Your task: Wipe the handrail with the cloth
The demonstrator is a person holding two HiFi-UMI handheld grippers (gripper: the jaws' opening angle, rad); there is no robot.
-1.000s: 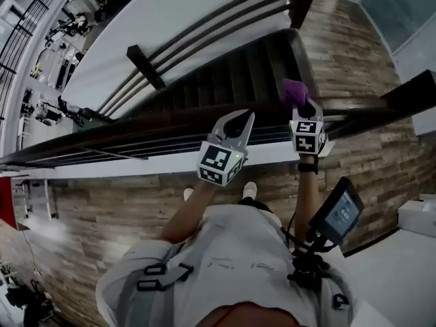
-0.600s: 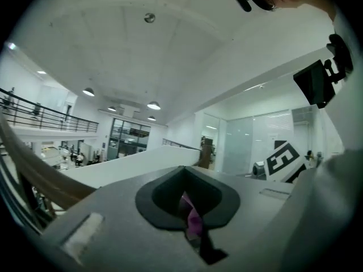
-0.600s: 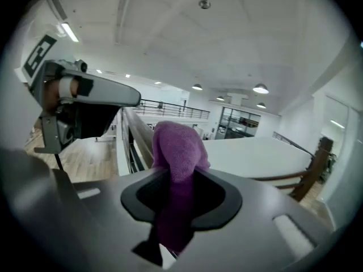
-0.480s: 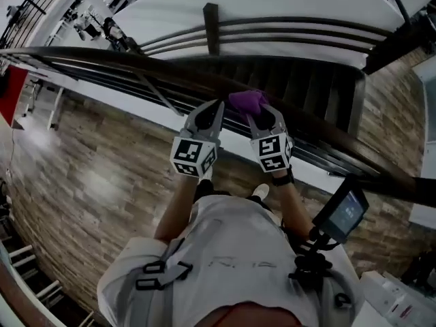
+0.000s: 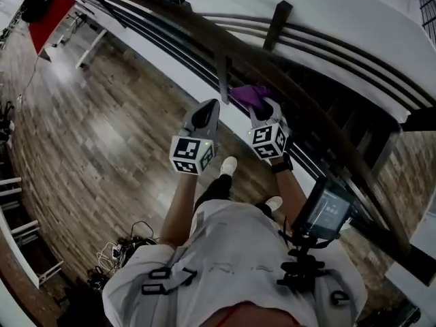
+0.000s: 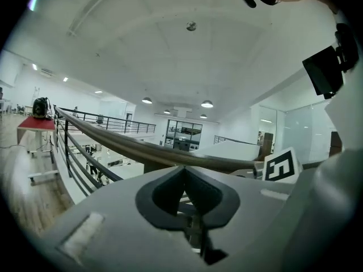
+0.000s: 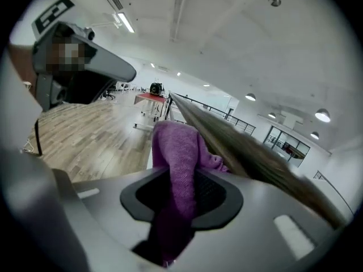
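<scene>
A dark wooden handrail runs diagonally from the top left to the lower right, on thin metal bars and posts. My right gripper is shut on a purple cloth, which sits bunched against the near side of the rail beside a post. Its jaws have just been opening a little, with the cloth still pinched between them and the handrail passing close on the right. My left gripper hovers just left of it, short of the rail, shut and with nothing in it. The left gripper view shows the handrail stretching away beyond that gripper's meeting tips.
Wood-plank floor spreads to the left, with a red-topped table far off and a tangle of cables near the person's feet. Beyond the railing, dark stairs drop away. A small screen hangs on the person's chest rig.
The person has turned, so the rail now runs diagonally with open floor on the left. Both grippers have travelled along the rail to a post, the cloth still in the right one.
</scene>
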